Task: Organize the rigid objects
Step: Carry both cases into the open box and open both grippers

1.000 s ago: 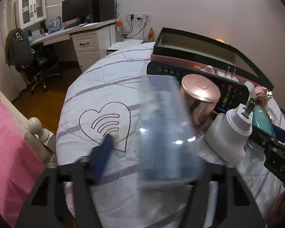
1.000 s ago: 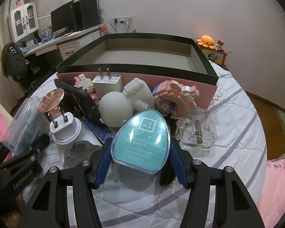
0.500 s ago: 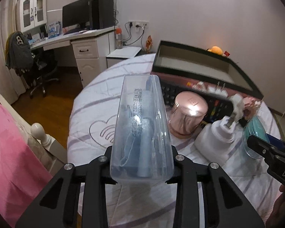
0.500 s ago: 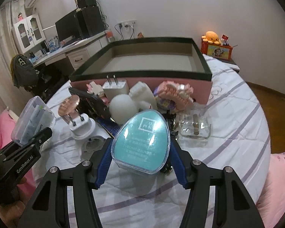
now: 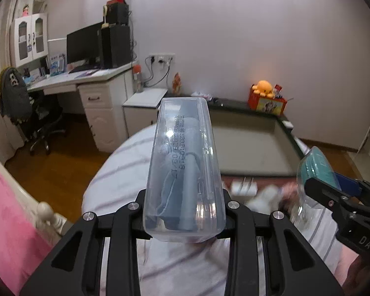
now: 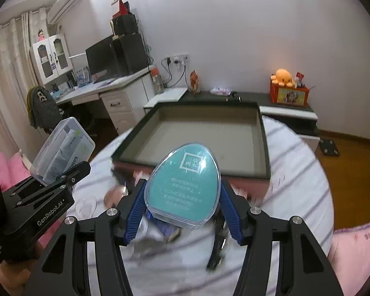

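My left gripper is shut on a clear plastic case with blue items inside, held high above the table. It also shows in the right wrist view. My right gripper is shut on a teal egg-shaped box with a clear rim, also raised; it shows at the right of the left wrist view. The open dark-rimmed tray lies ahead of both, its grey floor bare. Blurred small objects lie on the table below the grippers.
A white plug adapter and other blurred items sit against the tray's pink front wall. The round table has a striped white cloth. A desk with monitor, an office chair and a pink bed edge lie left.
Both grippers have risen well above the table with their objects and tipped up toward the tray. The pile of objects has dropped low in both views and blurs.
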The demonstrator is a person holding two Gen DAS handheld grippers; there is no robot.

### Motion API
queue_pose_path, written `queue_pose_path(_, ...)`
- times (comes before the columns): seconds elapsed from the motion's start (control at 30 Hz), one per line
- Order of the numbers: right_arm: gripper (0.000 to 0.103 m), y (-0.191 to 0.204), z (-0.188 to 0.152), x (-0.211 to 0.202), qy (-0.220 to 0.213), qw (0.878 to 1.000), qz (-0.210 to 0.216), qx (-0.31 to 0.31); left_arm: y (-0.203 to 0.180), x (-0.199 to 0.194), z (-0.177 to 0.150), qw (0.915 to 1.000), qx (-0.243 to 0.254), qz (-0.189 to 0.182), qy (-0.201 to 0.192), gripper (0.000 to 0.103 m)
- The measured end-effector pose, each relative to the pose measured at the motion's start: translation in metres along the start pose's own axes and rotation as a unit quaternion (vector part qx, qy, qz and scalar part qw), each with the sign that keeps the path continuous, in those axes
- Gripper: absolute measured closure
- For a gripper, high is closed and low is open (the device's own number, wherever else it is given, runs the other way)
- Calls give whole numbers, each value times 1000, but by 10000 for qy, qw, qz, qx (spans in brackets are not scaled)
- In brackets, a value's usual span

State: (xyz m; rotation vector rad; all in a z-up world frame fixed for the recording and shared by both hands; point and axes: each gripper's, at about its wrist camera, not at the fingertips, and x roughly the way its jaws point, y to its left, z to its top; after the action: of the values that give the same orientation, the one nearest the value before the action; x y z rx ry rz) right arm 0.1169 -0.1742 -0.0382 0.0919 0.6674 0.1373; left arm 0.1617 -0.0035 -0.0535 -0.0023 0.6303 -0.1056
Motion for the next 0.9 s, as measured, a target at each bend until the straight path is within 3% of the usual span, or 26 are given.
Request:
queue_pose_path(0.23, 44, -24, 44, 50, 8, 9999, -144, -24, -21, 47, 47, 9998, 102, -156, 39, 71)
queue_pose_path(0.53, 44, -47, 59, 137, 688, 9974, -196, 57, -49, 144, 56, 9943, 422, -291, 931, 71)
queue_pose_path(0.67, 44, -51, 53, 161, 1046, 9942, -250, 9, -53, 167, 49, 9912, 486, -221, 1215, 68)
queue_pose_path(0.77, 43, -53, 48, 168, 1192, 9924, -294, 2, -48, 168, 49, 9910, 403, -170, 1266, 43)
queue_pose_path(0.83, 41, -56, 47, 170, 1192, 9920, -403, 36, -43, 162, 51, 9926, 366, -46, 1155, 15)
queue_pose_path(0.9, 34, -57, 48, 169, 1218, 9921, -307, 29, -35, 156, 54, 9942, 329, 76, 1025, 5)
